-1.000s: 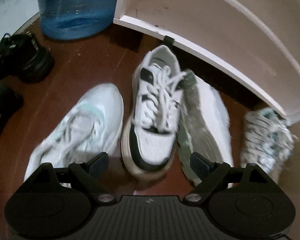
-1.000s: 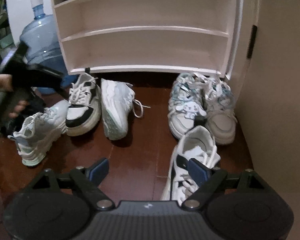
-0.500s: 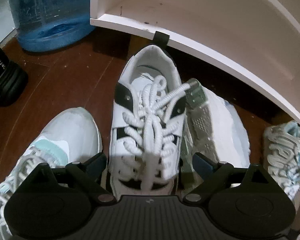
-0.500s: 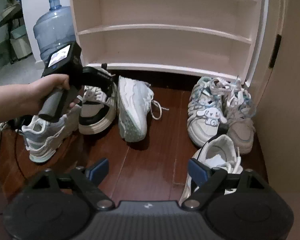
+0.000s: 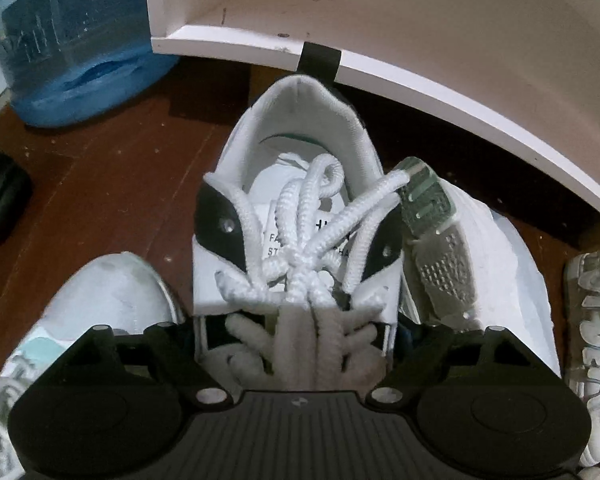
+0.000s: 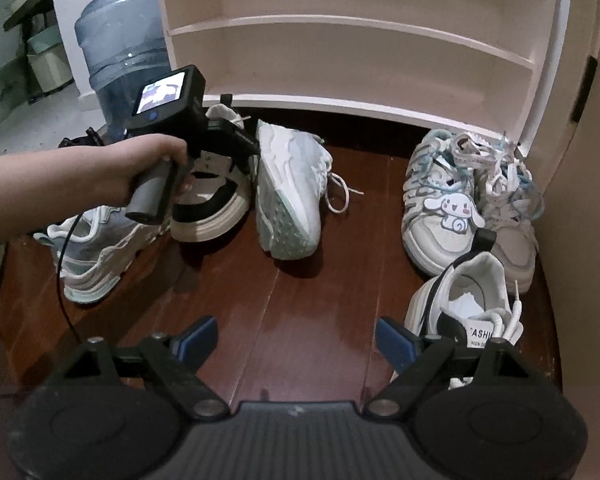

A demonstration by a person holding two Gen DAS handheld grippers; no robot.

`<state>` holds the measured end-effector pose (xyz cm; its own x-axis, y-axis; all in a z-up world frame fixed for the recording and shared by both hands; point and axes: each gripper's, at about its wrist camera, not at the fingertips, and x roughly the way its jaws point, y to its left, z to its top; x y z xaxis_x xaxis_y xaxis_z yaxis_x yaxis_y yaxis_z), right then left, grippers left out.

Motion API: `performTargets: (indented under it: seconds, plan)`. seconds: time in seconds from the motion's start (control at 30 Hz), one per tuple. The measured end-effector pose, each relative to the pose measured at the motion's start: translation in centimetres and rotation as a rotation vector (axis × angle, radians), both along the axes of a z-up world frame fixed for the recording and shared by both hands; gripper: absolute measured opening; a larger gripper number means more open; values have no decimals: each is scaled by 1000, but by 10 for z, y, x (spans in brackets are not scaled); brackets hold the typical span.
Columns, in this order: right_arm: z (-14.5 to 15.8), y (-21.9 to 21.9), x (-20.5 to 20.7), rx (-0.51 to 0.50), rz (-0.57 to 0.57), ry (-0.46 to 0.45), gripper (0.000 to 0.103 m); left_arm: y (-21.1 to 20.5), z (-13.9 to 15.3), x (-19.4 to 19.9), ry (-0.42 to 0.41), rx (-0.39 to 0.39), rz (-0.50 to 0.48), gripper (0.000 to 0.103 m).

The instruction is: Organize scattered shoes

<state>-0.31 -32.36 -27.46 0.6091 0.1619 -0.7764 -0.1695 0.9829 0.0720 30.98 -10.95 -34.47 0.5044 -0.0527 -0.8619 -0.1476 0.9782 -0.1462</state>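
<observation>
Over the preceding second the left gripper had closed in from above the floor onto the black-and-white sneaker, which stood upright just in front of the white shoe rack; its jaws were spread wide either side of the laced midfoot, and whether they touched it could not be told. The right gripper hung wide open and empty over bare floor, its matching sneaker just beside it. A pick-up appeared imminent, with the rack's visible lower shelves holding no shoes.

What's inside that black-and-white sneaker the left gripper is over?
Inside the black-and-white sneaker a white lining, a green mark near the heel and the printed tongue show. Its thick laces and the left gripper cover the toe end.
</observation>
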Motion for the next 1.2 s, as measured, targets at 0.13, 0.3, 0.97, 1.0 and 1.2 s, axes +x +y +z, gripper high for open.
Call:
performTargets:
  seconds: [0.13, 0.3, 0.97, 1.0, 1.2]
  plan:
    - [1, 0, 0, 0, 0, -1, 86, 3, -1, -2, -14, -17, 19, 83]
    - [2, -1, -2, 6, 4, -12, 86, 7, -3, -5, -31, -38, 42, 82]
    - [26, -22, -24, 83, -17, -96, 86, -4, 106, -128, -145, -19, -125, 82]
    - [29, -25, -25, 88, -22, -104, 86, -10, 106, -142, -142, -11, -143, 82]
    - [41, -40, -36, 115, -54, -149, 86, -21, 78, -204, -62, -44, -172, 82]
